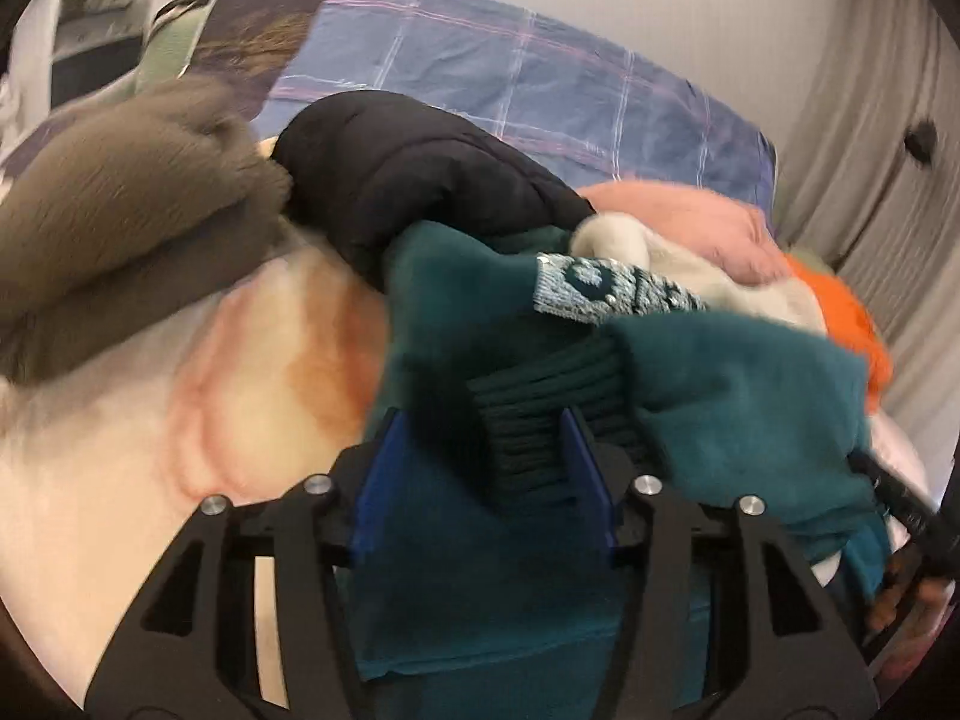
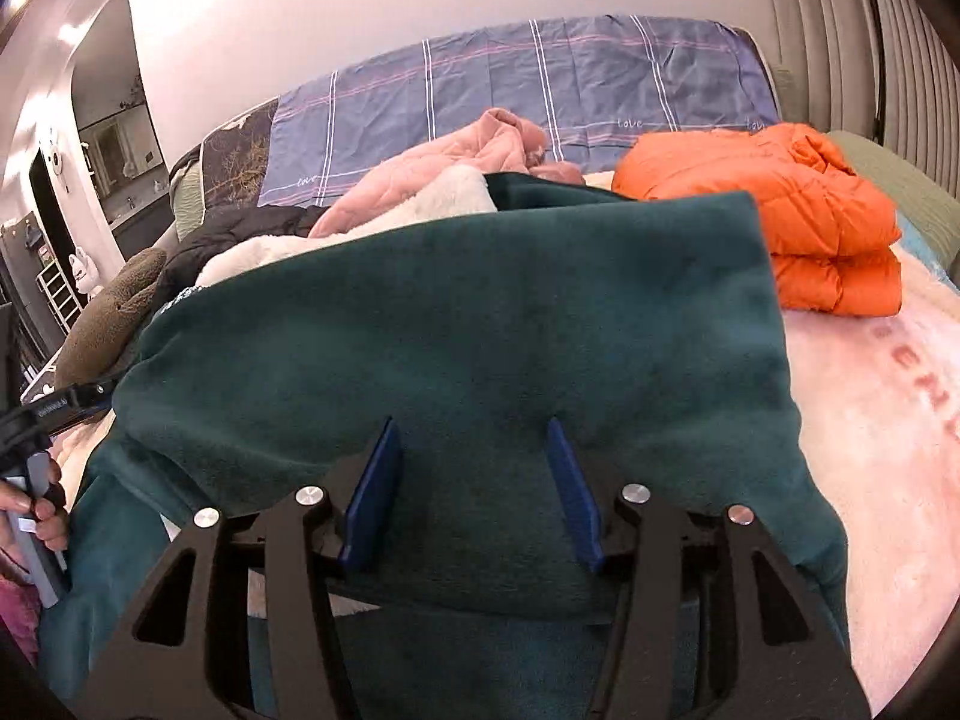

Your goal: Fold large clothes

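Observation:
A dark teal fleece garment (image 2: 480,312) lies folded over on the bed, its ribbed cuff (image 1: 540,414) and a grey patterned label (image 1: 606,288) showing in the left wrist view. My left gripper (image 1: 483,420) is open, its blue fingers either side of the ribbed cuff. My right gripper (image 2: 474,432) is open, its fingers resting over the teal fleece near its front fold. The left gripper's handle, held by a hand (image 2: 42,510), shows at the left of the right wrist view.
A folded orange puffer jacket (image 2: 798,222) sits at the right. A pink jacket (image 2: 456,168), a white fleece (image 2: 360,222), a black puffer (image 1: 408,174) and a brown plush garment (image 1: 132,198) are piled behind. A pink blanket (image 2: 888,420) covers the bed; a blue plaid sheet (image 2: 540,84) lies against the wall.

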### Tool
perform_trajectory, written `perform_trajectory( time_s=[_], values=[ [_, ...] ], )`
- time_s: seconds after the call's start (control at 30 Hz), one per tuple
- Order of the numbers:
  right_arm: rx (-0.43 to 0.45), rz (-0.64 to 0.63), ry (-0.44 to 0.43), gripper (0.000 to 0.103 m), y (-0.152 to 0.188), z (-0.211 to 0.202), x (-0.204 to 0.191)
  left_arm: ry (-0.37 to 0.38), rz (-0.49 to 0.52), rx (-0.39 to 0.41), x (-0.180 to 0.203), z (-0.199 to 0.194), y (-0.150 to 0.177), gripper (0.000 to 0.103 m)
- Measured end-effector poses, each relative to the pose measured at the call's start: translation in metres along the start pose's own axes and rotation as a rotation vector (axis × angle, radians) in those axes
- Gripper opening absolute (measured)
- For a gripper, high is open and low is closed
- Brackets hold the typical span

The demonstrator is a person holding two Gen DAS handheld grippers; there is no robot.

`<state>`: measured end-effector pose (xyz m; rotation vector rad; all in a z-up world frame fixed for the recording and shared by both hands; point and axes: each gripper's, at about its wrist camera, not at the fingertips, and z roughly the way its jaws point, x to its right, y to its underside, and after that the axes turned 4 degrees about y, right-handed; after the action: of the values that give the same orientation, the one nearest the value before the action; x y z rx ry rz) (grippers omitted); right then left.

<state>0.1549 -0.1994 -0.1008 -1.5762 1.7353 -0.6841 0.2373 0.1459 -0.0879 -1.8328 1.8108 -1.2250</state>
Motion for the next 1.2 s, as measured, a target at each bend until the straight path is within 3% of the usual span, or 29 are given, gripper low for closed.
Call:
perform_trajectory(
  time_s=[0.07,0.13,0.17,0.2,0.27,0.37,0.4,0.47,0.5,0.8,0.93,1.0,1.07,1.1,1.13,1.2],
  values=[
    [0.037,0.036,-0.038,0.053,-0.003,-0.005,0.006,-0.052,0.014,0.058,0.005,-0.017,-0.009,0.052],
    [0.091,0.053,-0.073,0.053,-0.004,-0.016,0.009,-0.125,0.090,0.136,0.024,-0.035,-0.020,0.047],
    [0.129,0.038,-0.107,0.053,-0.006,-0.024,0.005,-0.122,0.116,0.168,0.033,-0.043,-0.023,0.047],
    [0.138,0.018,-0.129,0.055,-0.007,-0.026,0.001,-0.072,0.139,0.207,0.045,-0.055,-0.027,0.046],
    [0.102,-0.012,-0.143,0.060,-0.005,-0.020,-0.008,0.012,0.158,0.225,0.063,-0.062,-0.035,0.047],
    [-0.015,-0.055,-0.081,0.063,0.001,0.003,-0.019,0.125,0.212,0.169,0.092,-0.041,-0.031,0.052],
    [-0.026,-0.062,-0.069,0.064,0.001,0.008,-0.021,0.125,0.233,0.116,0.098,-0.020,-0.023,0.060],
    [-0.024,-0.072,-0.058,0.065,-0.001,0.007,-0.023,-0.013,0.305,0.006,0.104,0.031,0.002,0.062],
    [-0.025,-0.077,-0.063,0.065,-0.001,0.007,-0.024,-0.112,0.391,0.007,0.104,0.058,0.022,0.065],
    [-0.002,-0.026,-0.092,0.066,-0.013,-0.016,-0.013,-0.065,0.349,0.030,0.100,0.029,0.010,0.062],
    [0.044,-0.092,-0.012,0.066,-0.046,-0.031,-0.015,0.002,0.370,0.065,0.118,0.003,-0.010,0.057],
    [0.023,-0.116,0.046,0.068,-0.058,-0.020,-0.014,0.023,0.386,0.064,0.125,0.004,-0.015,0.057],
    [-0.066,-0.112,0.111,0.069,-0.057,0.010,-0.005,-0.038,0.416,-0.005,0.125,0.031,-0.012,0.061],
    [-0.118,-0.110,0.150,0.075,-0.050,0.029,0.001,-0.094,0.453,-0.078,0.120,0.055,-0.001,0.066],
    [-0.138,-0.106,0.166,0.084,-0.034,0.056,0.010,-0.106,0.496,-0.077,0.115,0.072,0.013,0.068],
    [-0.093,-0.080,0.149,0.088,-0.024,0.065,0.019,-0.094,0.492,-0.045,0.114,0.074,0.019,0.068]
  ],
)
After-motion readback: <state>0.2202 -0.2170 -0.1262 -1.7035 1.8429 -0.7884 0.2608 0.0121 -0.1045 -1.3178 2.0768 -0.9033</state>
